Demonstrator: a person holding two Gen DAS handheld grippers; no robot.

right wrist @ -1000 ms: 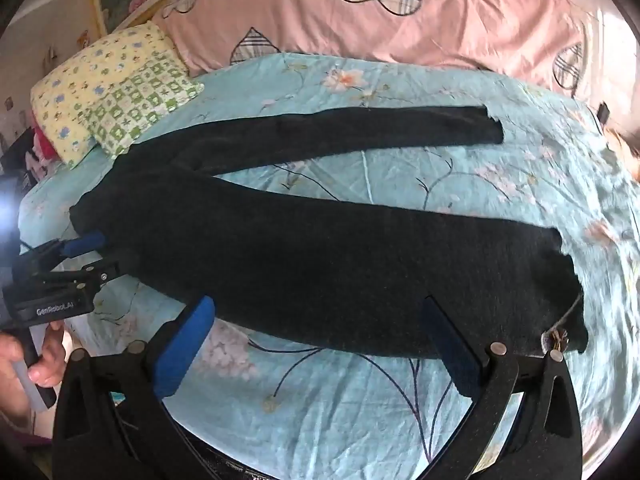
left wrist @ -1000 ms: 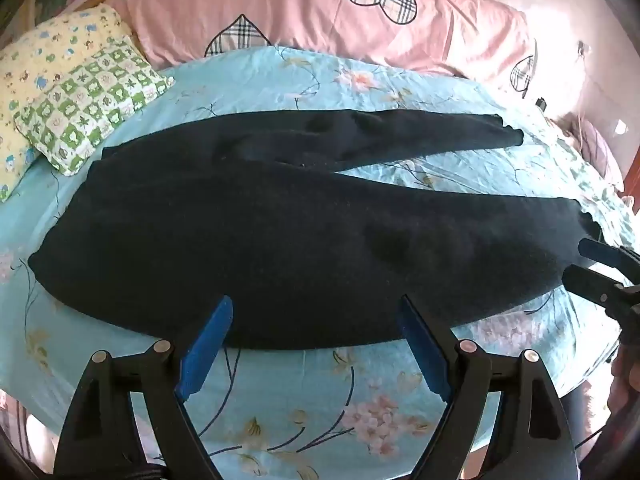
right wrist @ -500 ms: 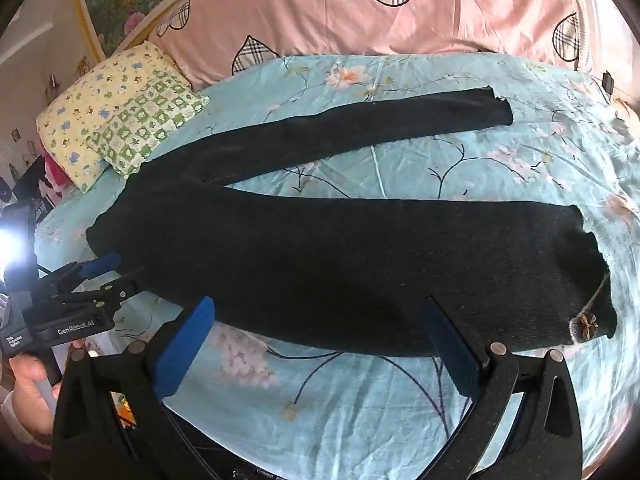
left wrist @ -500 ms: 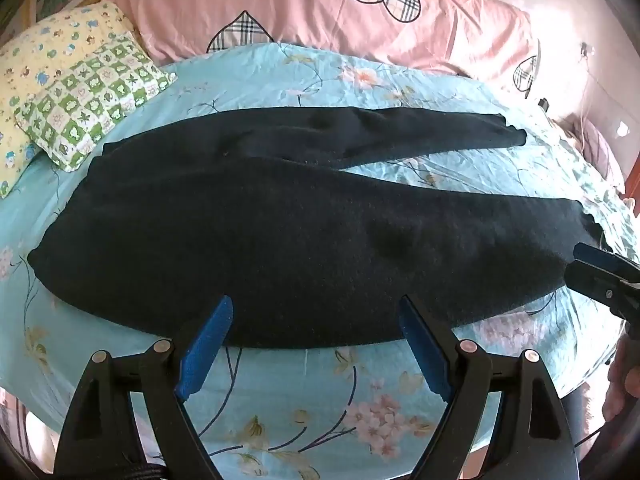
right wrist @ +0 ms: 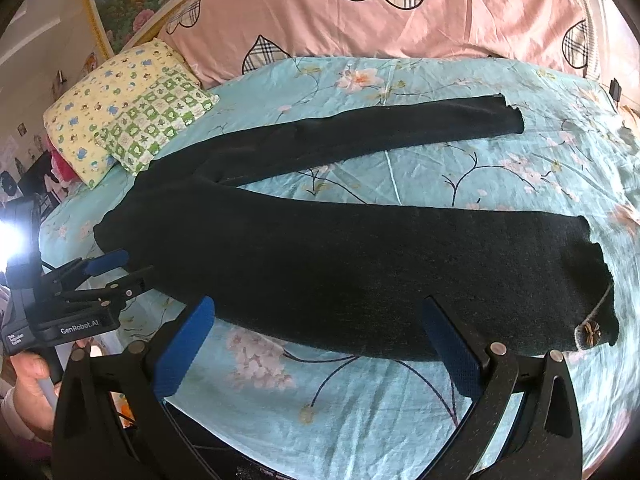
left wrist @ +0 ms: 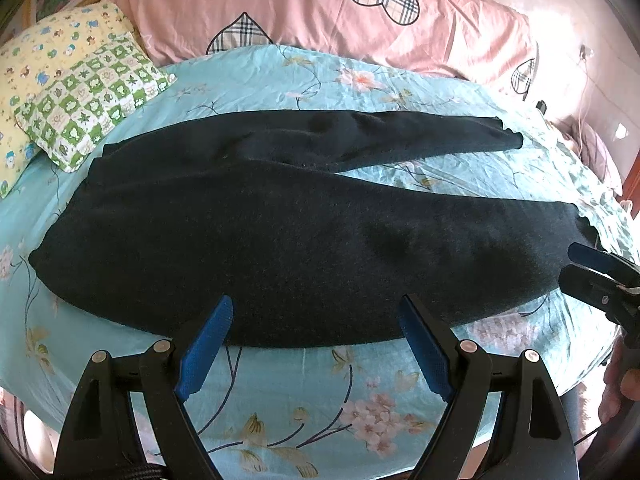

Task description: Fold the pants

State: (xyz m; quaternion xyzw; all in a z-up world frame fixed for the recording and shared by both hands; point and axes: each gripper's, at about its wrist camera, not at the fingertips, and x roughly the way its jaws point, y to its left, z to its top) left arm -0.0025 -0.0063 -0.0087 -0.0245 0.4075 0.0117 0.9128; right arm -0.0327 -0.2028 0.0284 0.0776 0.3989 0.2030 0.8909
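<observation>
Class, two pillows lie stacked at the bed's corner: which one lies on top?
The green-and-white checked pillow lies on top; the yellow pillow printed with small cartoon figures sits beneath and behind it.

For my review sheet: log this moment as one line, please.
stage: pre-grasp | pants: flat on bed, legs apart, unfolded | left gripper: open, near edge | right gripper: open, near edge

1 pants (left wrist: 280, 248), 2 pillows (left wrist: 92, 100), 1 quilt (left wrist: 360, 12).

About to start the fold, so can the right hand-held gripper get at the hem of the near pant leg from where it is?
Probably yes. The right hand-held gripper is open just off the near leg's edge, and nothing lies between it and the hem on the black pants.
</observation>
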